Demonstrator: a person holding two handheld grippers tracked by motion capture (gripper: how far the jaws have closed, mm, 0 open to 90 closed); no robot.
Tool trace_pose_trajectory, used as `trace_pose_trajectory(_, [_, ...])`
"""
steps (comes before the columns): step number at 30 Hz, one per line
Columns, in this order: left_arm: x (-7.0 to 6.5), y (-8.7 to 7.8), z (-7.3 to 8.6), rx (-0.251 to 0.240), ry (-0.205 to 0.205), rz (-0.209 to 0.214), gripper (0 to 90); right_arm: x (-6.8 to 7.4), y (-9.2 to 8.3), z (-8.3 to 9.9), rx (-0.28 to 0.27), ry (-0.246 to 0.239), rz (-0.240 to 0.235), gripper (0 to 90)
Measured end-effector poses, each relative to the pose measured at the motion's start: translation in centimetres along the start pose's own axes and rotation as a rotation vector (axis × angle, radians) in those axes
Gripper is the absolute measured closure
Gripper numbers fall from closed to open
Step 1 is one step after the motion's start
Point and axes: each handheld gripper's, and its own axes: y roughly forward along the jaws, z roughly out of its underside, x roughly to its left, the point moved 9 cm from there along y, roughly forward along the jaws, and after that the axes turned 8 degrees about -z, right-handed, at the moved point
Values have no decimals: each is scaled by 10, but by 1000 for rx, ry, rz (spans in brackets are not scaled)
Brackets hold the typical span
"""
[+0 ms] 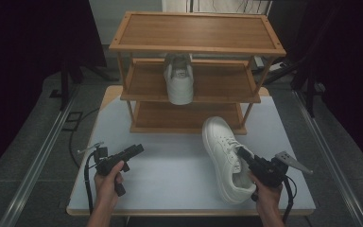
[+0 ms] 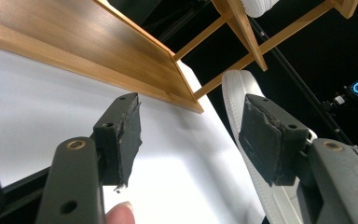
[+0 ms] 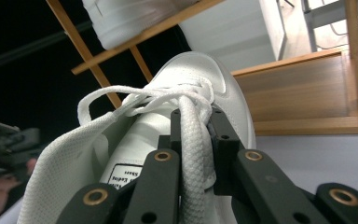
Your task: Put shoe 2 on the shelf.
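1. Tabletop (image 1: 170,175): white, rectangular, light wood edging. Carries the rack at its far edge and one shoe nr its right edge.
2. Three-tier wooden shoe rack (image 1: 196,30): stands at far edge, approx. centred; top and bottom tiers bare.
3. White leather lace-up sneaker (image 1: 224,156): on tabletop, right half, toe twd the rack's front right foot, heel nr the near edge. Laces loose.
4. Second white sneaker (image 1: 179,80): on rack's middle tier, heel facing front, slightly overhanging the tier's front lip.
5. Right gripper (image 1: 246,158): black two-jaw tool in right hand, nr right-near corner, at the sneaker's opening. Jaws drawn narrow, clamped on a flat white shoelace (image 3: 193,149) over the tongue.
6. Left gripper (image 1: 134,150): black, in left hand, left-near part of tabletop, well apart from the sneaker. Jaws spread wide, nothing betw. them.
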Motion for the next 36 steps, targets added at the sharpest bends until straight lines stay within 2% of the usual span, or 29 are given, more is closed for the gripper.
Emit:
trace_pose_trajectory(1, [0,0,0,0,0,0,379,3,-1,-2,-11,11,-17,829])
trace_pose_trajectory(5, [0,-1,0,-3,-3,-1,380,9,-2,-6,-31,22,-34,829])
trace_pose_trajectory(12, [1,-1,-1,-3,-8,1,380,23,-8,-20,-68,15,-62,829])
trace_pose_trajectory(17, [0,-2,-1,-6,-14,5,380,29,-11,-31,-95,18,-70,829])
trace_pose_trajectory(22, [0,-2,-2,-17,5,-19,380,32,-11,-44,-132,24,-70,829])
trace_pose_trajectory(25, [1,-2,-2,-20,3,-22,390,35,-8,-56,-166,38,-81,830])
trace_pose_trajectory(32, [2,0,0,-10,3,-18,390,41,0,-75,-193,28,-85,830])
trace_pose_trajectory(36, [2,0,0,-9,4,-16,390,41,6,-90,-217,40,-84,830])
